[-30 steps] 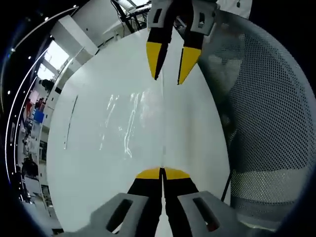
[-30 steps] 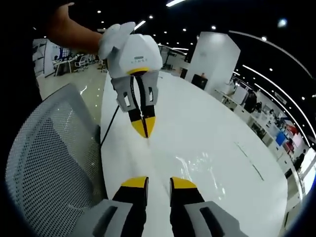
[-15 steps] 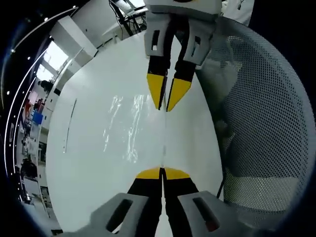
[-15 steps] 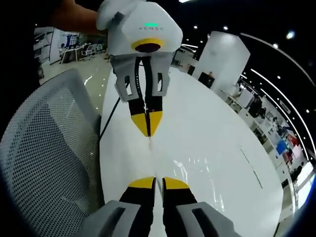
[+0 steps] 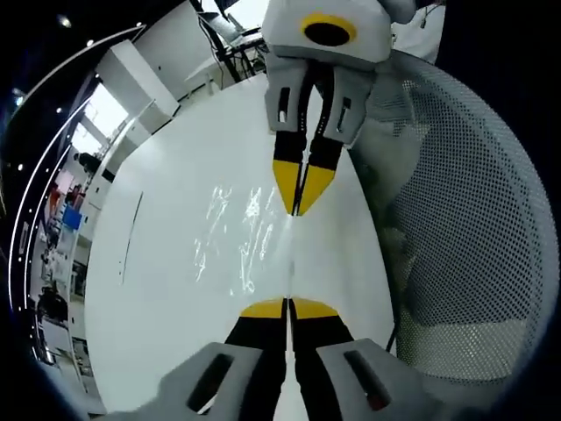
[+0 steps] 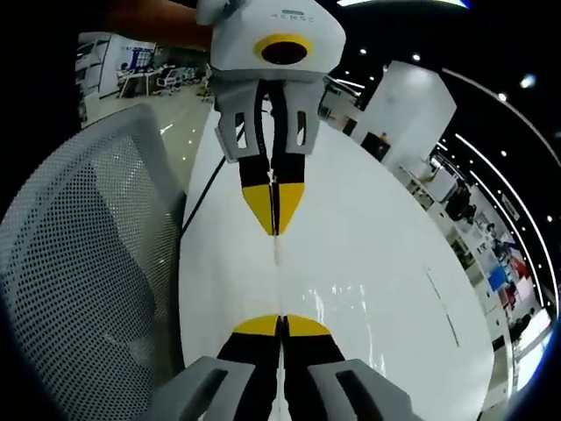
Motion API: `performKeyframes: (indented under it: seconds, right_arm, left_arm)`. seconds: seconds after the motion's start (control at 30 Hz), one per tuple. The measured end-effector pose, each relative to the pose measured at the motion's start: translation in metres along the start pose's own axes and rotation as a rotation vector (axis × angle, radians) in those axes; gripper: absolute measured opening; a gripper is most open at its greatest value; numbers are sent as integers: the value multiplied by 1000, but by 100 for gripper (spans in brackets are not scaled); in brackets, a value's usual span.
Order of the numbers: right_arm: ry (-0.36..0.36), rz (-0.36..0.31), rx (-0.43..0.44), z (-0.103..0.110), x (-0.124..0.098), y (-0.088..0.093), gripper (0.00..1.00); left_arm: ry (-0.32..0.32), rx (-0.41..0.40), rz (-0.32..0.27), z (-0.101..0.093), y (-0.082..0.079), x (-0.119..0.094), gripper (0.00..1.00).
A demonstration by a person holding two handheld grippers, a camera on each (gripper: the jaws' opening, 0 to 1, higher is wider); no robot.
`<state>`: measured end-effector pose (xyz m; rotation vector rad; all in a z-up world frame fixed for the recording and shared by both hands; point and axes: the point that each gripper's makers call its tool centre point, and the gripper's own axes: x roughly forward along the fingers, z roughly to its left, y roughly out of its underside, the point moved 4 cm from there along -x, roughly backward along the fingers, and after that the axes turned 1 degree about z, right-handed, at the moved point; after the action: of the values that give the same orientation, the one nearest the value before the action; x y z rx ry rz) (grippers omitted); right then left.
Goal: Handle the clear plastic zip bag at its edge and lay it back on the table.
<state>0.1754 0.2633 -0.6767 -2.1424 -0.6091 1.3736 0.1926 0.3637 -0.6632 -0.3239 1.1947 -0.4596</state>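
left tool (image 5: 287, 309) clenched on zip bag (image 5: 241, 237) edge | right tool (image 6: 281, 324) clenched on same edge, opposite end | bag stretched taut above bench (image 5: 166, 289) for flat laying

bare white table (image 5: 175, 263) open on one side, mesh chair (image 5: 465, 246) crowding the other edge
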Motion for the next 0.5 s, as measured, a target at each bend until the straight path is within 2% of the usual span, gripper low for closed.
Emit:
performKeyframes:
  seconds: [0.13, 0.5]
  right_arm:
    - [-4, -5, -10, 1, 0, -1, 0]
    - [0, -14, -34, 1, -3, -6, 0]
  left_arm:
    - [-12, 37, -27, 0, -1, 0, 0]
    - [-21, 100, -31, 1, -3, 9, 0]
